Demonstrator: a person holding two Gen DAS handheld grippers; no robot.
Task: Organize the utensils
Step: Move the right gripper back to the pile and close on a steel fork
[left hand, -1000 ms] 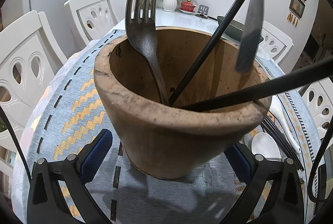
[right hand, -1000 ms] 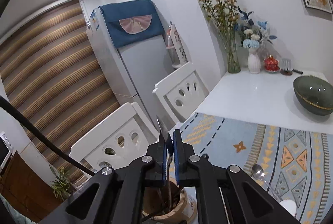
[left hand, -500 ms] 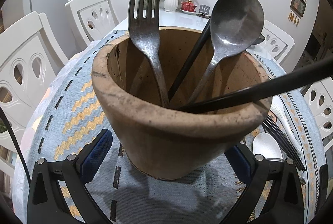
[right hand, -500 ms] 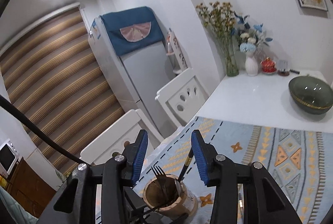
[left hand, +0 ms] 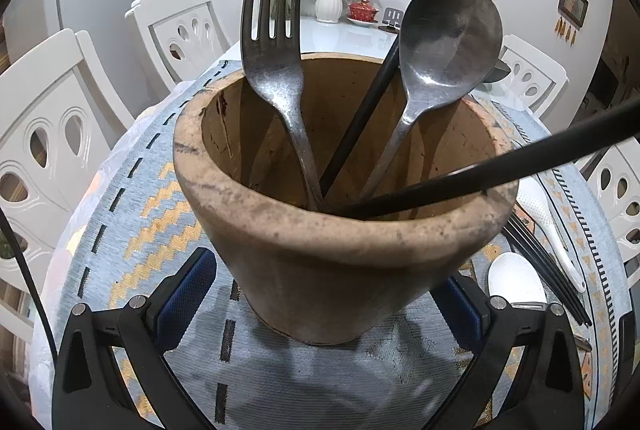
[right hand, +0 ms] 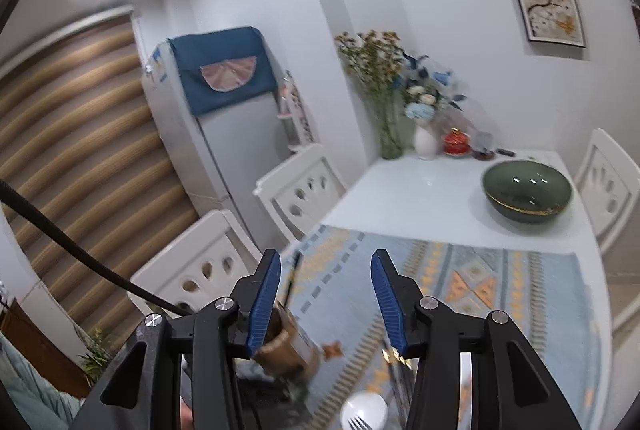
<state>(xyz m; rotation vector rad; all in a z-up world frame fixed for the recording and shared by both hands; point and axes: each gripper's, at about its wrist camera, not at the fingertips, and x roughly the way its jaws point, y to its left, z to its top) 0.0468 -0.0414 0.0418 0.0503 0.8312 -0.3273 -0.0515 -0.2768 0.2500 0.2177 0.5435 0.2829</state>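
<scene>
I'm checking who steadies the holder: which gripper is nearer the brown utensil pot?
Left. The left gripper has its fingers on either side of the brown utensil pot. The right gripper hangs above and off to one side, open and empty.

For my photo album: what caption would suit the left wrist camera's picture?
Left gripper straddling a clay pot holding fork, spoon and black chopsticks.

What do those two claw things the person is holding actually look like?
Both are matte black plastic frames with silver screw heads. The left gripper and right gripper each have two fingers lined with ribbed blue pads. A black cable trails off the right one.
</scene>
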